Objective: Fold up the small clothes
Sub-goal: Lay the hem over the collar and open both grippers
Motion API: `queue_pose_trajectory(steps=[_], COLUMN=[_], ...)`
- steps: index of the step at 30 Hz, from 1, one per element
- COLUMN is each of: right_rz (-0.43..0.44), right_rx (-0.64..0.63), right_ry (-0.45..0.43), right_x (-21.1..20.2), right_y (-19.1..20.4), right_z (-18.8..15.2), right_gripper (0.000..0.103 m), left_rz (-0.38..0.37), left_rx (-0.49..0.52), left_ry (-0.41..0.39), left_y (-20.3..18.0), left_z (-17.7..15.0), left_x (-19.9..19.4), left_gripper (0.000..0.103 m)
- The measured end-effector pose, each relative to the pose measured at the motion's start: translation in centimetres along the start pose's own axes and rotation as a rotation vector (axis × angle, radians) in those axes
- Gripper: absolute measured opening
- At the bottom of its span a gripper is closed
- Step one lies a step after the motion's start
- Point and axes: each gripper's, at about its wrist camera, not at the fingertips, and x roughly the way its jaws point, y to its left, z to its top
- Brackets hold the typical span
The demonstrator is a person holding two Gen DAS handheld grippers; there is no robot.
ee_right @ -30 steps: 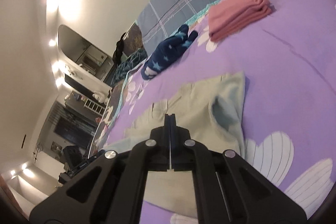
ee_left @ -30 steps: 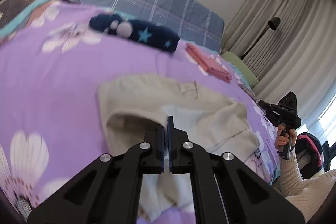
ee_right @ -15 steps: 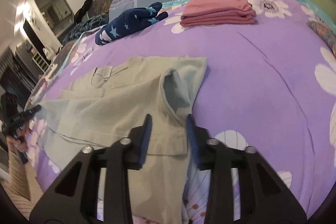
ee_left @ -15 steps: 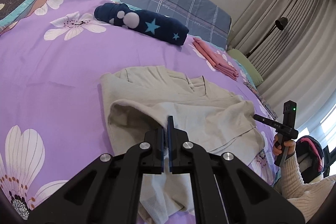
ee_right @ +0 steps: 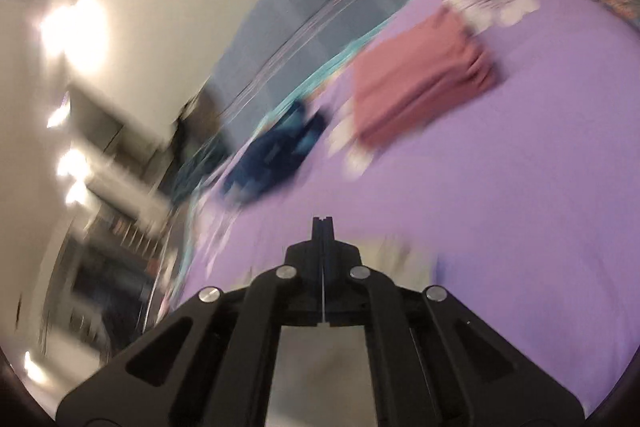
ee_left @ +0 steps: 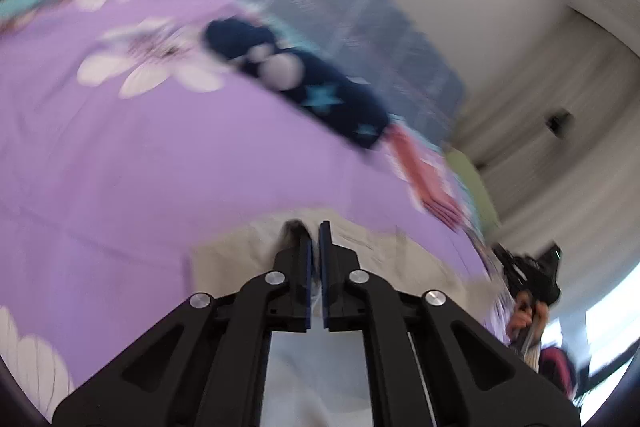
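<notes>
A beige small shirt lies on the purple flowered bedspread, mostly under my grippers. My left gripper is shut on a fold of the beige shirt, with cloth between its blue pads. My right gripper has its jaws pressed together; beige cloth shows just beside and below the fingers, and the frame is too blurred to show whether cloth is pinched. Both views are motion-blurred. The right gripper also shows in the left wrist view, held in a hand.
A folded navy star-print garment and a folded pink garment lie further up the bedspread. Grey plaid pillows sit at the headboard. Curtains hang at the right.
Both grippers have swung forward and up over the shirt, blurring the views. The right gripper, open half a second ago, is now shut. The left gripper stays shut on the cloth.
</notes>
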Motion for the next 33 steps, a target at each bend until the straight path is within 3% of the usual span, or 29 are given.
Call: queue_pose_trajectory(steps=[1,3,5,11,14,16,19,21,23,24,25,26,27,30,31,33], right_rz=[-0.04,-0.005,-0.013,-0.037,-0.038,-0.001,-0.008,-0.071,-0.229,-0.258,-0.264,-0.217,-0.117,0.09,0.101,0.039], right_rx=[-0.012,-0.112,-0.256,-0.649,-0.664,-0.614,-0.593,-0.618,-0.66,-0.651,-0.603,-0.497,-0.323,0.048,0.104,0.176], right_ry=[0.007,0.068,0.106,0.186,0.248,0.295,0.326,0.337,0.353,0.356,0.361,0.356,0.318,0.171,0.145,0.131], right_x=[0.7,1.4,1.1,-2.6,-3.7,-3.7,-3.0,-1.8,0.6,1.2,1.7,1.8,1.5,1.2,1.4,1.6], right_y=[0.0,1.0,2.3,4.6,5.0,5.2,6.3,7.0,7.5,7.4,7.1,6.4,5.3,1.1,-0.1,-2.2], right_z=[0.1,-0.8,-2.8,-9.5,-11.3,-12.4,-14.3,-15.8,-16.9,-16.7,-15.8,-14.0,-11.1,-4.0,-2.7,-1.0], right_gripper=[0.0,0.001,0.006,0.022,0.035,0.048,0.063,0.066,0.06,0.026,0.005,0.005,0.004,0.009,0.021,0.049], left_rz=[0.033,0.073,0.082,0.202,0.261,0.294,0.325,0.338,0.35,0.347,0.342,0.339,0.336,0.334,0.328,0.315], left_rx=[-0.045,-0.07,-0.012,0.205,0.288,0.342,0.371,0.375,0.374,0.37,0.359,0.351,0.34,0.308,0.298,0.288], left_ry=[0.027,0.057,0.049,0.02,0.005,-0.003,0.012,0.023,0.027,0.028,0.03,0.029,0.026,-0.007,-0.017,-0.038], left_y=[1.0,2.0,1.8,0.1,-0.5,-0.8,-1.0,-0.9,-0.7,-0.7,-0.6,-0.6,-0.5,-0.7,-0.9,-1.1], left_z=[0.5,0.5,-0.3,-2.4,-3.5,-4.3,-5.0,-5.3,-5.2,-5.1,-4.8,-4.5,-4.1,-2.8,-2.6,-2.3], left_x=[1.4,2.6,2.1,-0.5,-1.5,-1.7,-1.3,-0.9,-0.5,-0.4,-0.1,0.0,0.3,0.6,0.5,0.1], left_gripper=[0.009,0.02,0.04,0.054,0.059,0.06,0.061,0.062,0.063,0.063,0.063,0.063,0.063,0.063,0.063,0.063])
